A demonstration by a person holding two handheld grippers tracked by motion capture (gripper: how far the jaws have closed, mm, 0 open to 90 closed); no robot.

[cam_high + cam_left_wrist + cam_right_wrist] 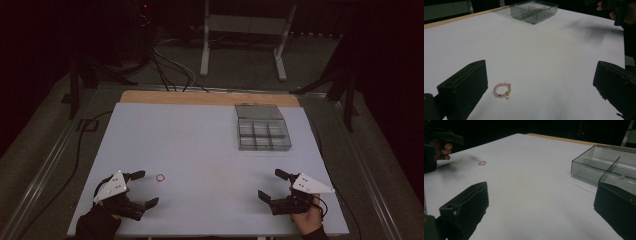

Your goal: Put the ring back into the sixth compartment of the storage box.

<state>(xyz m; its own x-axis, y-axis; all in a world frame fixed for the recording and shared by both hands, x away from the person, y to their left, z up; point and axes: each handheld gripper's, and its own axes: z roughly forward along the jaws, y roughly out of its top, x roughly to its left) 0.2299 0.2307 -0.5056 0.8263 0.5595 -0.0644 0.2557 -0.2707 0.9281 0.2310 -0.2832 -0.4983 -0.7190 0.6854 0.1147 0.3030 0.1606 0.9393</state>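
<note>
Left gripper (141, 189) sits wide open and empty, with the little beaded ring (160, 177) lying flat on the table (210, 150) just off its far jaw at about 2 o'clock. Right gripper (274, 184) is released too, and the compartment box (262, 133) sits up around 12 o'clock from it. My worry: that ring's so tiny and flat that blocky jaws could just nudge it away or pinch off one bead and flick it.

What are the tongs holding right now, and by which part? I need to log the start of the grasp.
Nothing is held. Both the left tongs and the right tongs stand open; the bead ring lies untouched on the table.
</note>
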